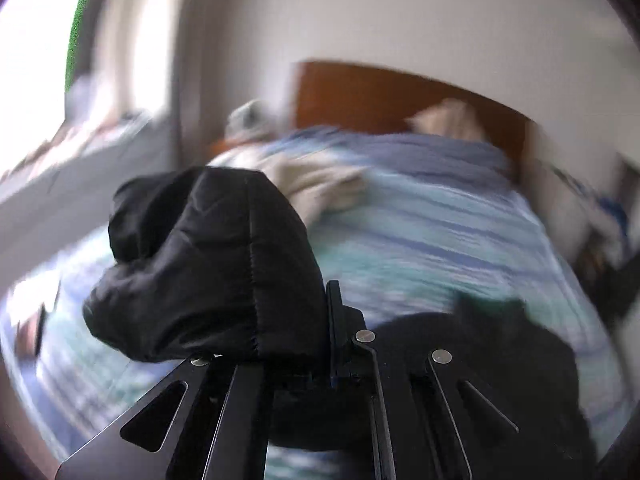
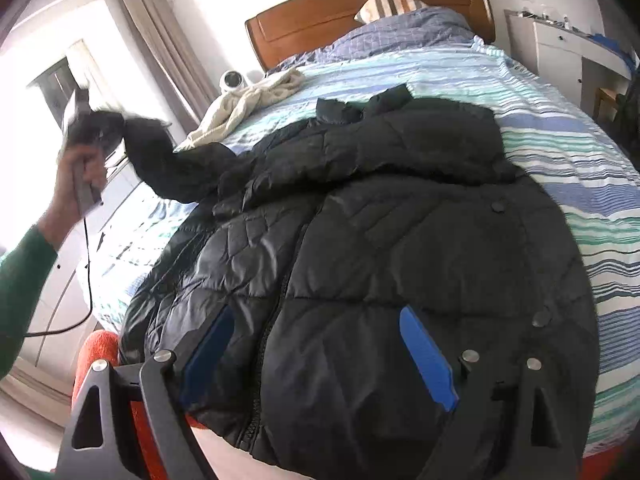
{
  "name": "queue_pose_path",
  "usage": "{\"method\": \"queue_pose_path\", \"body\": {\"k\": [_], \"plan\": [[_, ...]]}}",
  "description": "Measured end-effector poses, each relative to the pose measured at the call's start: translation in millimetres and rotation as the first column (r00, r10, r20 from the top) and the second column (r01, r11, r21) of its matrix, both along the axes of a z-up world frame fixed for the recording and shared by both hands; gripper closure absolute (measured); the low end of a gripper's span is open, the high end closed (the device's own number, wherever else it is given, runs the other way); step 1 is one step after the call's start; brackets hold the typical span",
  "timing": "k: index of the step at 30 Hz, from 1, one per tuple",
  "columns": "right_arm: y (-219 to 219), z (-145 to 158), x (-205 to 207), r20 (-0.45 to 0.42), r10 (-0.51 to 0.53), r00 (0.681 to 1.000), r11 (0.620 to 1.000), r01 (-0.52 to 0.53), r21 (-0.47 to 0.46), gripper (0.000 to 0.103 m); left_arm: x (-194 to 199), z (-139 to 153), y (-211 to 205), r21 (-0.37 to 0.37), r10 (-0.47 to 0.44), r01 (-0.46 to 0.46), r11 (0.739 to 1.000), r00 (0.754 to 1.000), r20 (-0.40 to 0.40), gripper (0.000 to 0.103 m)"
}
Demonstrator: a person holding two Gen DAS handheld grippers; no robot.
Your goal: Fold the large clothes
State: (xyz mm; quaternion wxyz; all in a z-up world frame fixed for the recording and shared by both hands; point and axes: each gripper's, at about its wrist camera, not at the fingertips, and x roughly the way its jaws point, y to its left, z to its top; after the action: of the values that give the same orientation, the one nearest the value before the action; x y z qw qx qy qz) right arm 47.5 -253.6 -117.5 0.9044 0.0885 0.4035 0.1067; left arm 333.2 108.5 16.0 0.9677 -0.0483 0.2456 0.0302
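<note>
Glossy quilted black jacket [image 2: 360,240] lies on striped cloth bedspread [image 2: 580,168]; headboard [image 2: 320,12] polished wood.

Left gripper [image 2: 86,120] raised, clamped; right gripper [image 2: 316,344] spread wide.

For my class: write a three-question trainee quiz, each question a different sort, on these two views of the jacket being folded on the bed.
1. True or false: the left gripper is shut on the black jacket's sleeve.
2. Multiple choice: the right gripper is A) open above the black jacket, B) shut on the hem, C) holding the cream sweater.
3. Fill in: the jacket lies on a ____ bedspread.

Key: 1 true; 2 A; 3 striped.
</note>
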Motion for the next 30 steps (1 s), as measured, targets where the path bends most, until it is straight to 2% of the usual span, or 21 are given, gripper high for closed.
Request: {"method": "queue_pose_path", "body": {"k": [2,4,6,7,8,9,10,11,13,14,15,17,18,19,21,24,27,30], "plan": [[-5.7,2.2,-3.4,0.015,-0.021,1.000,1.000,0.021,0.010,0.016,-2.1,9.4,-67.2,0.094,-0.151,0.149,0.984,0.988,0.018,0.100],[-13.7,3.1,-6.1,0.018,-0.045,0.999,0.999,0.044,0.026,0.016,-8.1,3.6,-132.0,0.177,-0.288,0.283,0.943,0.958,0.001,0.100],[-22.7,3.9,-9.1,0.021,-0.070,0.997,0.997,0.069,0.036,0.016,-12.7,-19.9,-194.0,0.241,-0.397,0.401,0.884,0.915,-0.068,0.098],[-29.0,5.2,-11.7,0.026,-0.086,0.996,0.996,0.085,0.037,0.016,-12.6,-33.1,-216.8,0.257,-0.430,0.444,0.858,0.896,-0.111,0.094],[-35.9,6.6,-14.2,0.033,-0.102,0.994,0.994,0.101,0.037,0.016,-11.2,-54.6,-244.0,0.265,-0.473,0.509,0.819,0.860,-0.190,0.092],[-40.4,6.6,-15.2,0.036,-0.113,0.993,0.993,0.112,0.035,0.016,-11.5,-80.2,-268.7,0.263,-0.503,0.571,0.778,0.816,-0.283,0.078],[-48.6,7.3,-17.1,0.039,-0.138,0.990,0.990,0.136,0.032,0.016,-13.5,-99.6,-285.2,0.259,-0.513,0.607,0.752,0.784,-0.349,0.055],[-58.0,7.7,-19.3,0.039,-0.165,0.986,0.986,0.163,0.032,0.016,-16.8,-121.7,-299.0,0.261,-0.511,0.633,0.729,0.757,-0.408,0.047],[-73.2,9.0,-23.1,0.038,-0.211,0.977,0.977,0.210,0.031,0.016,-34.6,-157.5,-314.4,0.297,-0.498,0.660,0.690,0.731,-0.467,0.043],[-83.2,10.9,-26.2,0.044,-0.242,0.969,0.970,0.240,0.032,0.016,-47.1,-166.8,-314.9,0.306,-0.500,0.672,0.674,0.720,-0.481,0.043],[-90.2,12.0,-26.9,0.048,-0.259,0.965,0.966,0.258,0.032,0.016,-56.7,-170.0,-310.3,0.307,-0.505,0.677,0.669,0.717,-0.480,0.041],[-105.5,14.8,-22.9,0.053,-0.286,0.957,0.958,0.285,0.020,0.016,-75.8,-162.8,-291.5,0.295,-0.515,0.673,0.678,0.721,-0.463,0.032],[-110.0,16.1,-16.3,0.051,-0.285,0.957,0.959,0.284,0.015,0.016,-81.6,-157.4,-277.5,0.275,-0.519,0.667,0.692,0.725,-0.452,0.025],[-113.1,18.0,-7.4,0.050,-0.280,0.959,0.960,0.280,0.012,0.016,-85.3,-152.2,-268.1,0.254,-0.522,0.660,0.707,0.730,-0.441,0.021],[-114.6,23.2,14.9,0.048,-0.254,0.966,0.967,0.253,0.032,0.016,-89.4,-141.7,-237.9,0.212,-0.510,0.630,0.747,0.748,-0.424,0.021],[-110.7,36.0,60.8,0.085,-0.228,0.970,0.970,0.219,0.110,0.016,-97.9,-129.1,-189.2,0.165,-0.443,0.541,0.825,0.799,-0.406,0.020],[-96.4,47.0,120.1,0.146,-0.146,0.978,0.980,0.123,0.156,0.016,-101.7,-128.0,-132.6,0.113,-0.348,0.422,0.900,0.849,-0.398,0.020],[-84.4,36.2,173.5,0.165,-0.086,0.983,0.988,0.064,0.138,0.016,-121.1,-131.3,-90.9,0.101,-0.254,0.316,0.943,0.885,-0.389,0.020]]}}
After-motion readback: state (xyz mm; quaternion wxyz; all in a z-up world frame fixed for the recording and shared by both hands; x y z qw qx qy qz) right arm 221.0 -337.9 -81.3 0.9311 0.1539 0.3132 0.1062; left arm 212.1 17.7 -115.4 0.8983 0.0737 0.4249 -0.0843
